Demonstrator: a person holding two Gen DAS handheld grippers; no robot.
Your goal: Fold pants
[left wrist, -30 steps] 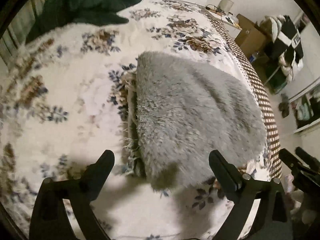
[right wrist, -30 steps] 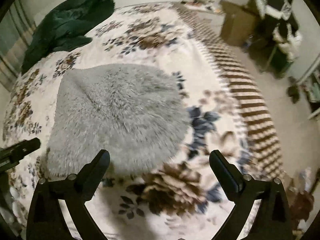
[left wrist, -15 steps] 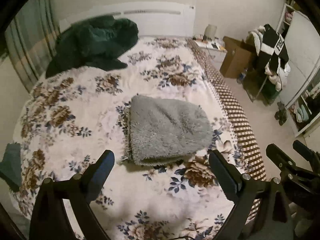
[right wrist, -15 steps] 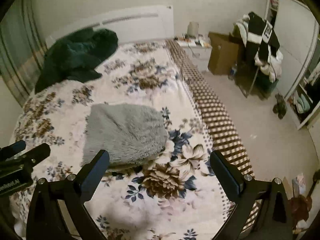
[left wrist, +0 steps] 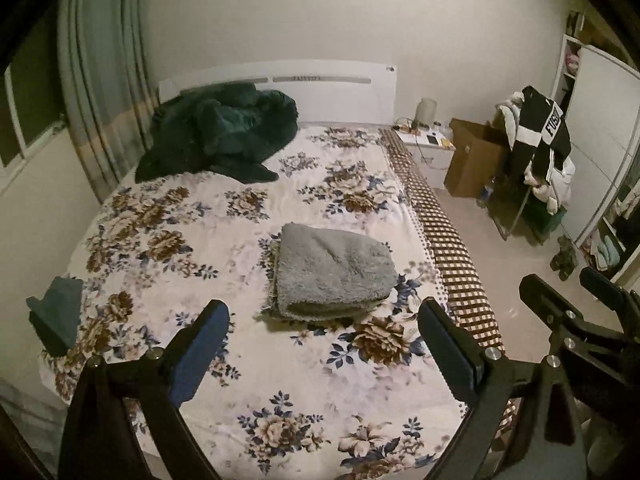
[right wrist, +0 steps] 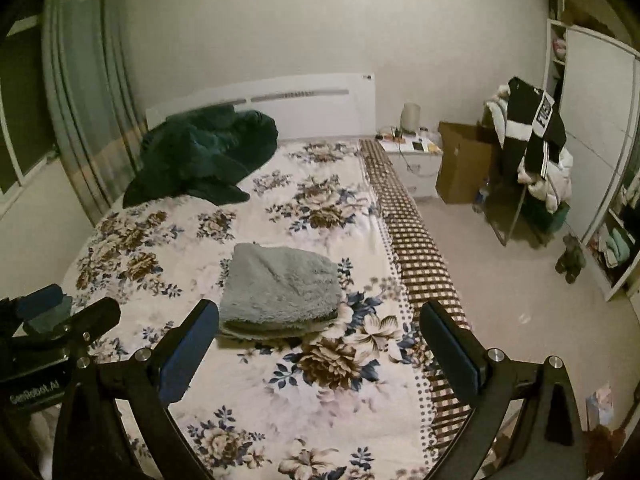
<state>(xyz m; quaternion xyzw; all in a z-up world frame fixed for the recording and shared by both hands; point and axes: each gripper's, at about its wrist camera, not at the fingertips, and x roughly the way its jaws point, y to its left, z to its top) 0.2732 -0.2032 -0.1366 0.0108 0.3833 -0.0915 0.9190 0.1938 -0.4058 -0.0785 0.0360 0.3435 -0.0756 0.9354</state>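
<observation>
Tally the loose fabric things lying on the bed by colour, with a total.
Grey: 1, the folded pants
Dark green: 1, the heaped blanket
Teal: 1, the small folded cloth at the bed's left edge
Total: 3

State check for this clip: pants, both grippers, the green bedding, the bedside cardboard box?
grey fuzzy pants: folded into a compact stack, lying flat on the bed.
left gripper: open, holding nothing.
right gripper: open, holding nothing.
dark green blanket: crumpled by the headboard.
cardboard box: flaps open.
</observation>
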